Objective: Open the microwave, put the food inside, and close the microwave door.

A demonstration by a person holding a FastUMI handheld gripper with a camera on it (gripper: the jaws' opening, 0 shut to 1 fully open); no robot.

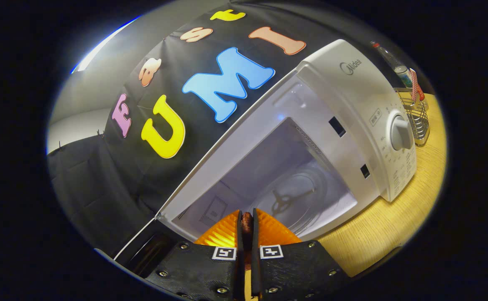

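So the gripper (247, 223) is sitting tilted right at the microwave (352, 104) mouth, fingers nearly together and pinching a small brownish bit of food (247, 221). Microwave door (143, 251) is hanging open, glass turntable (294, 200) lying just beyond the fingers. Wire basket (417, 117) is standing on the desk (377, 234) beside the microwave.

We see the tongs (247, 220) nearly closed, both fingers (227, 232) pressing a small brown piece of food (247, 221) between them.
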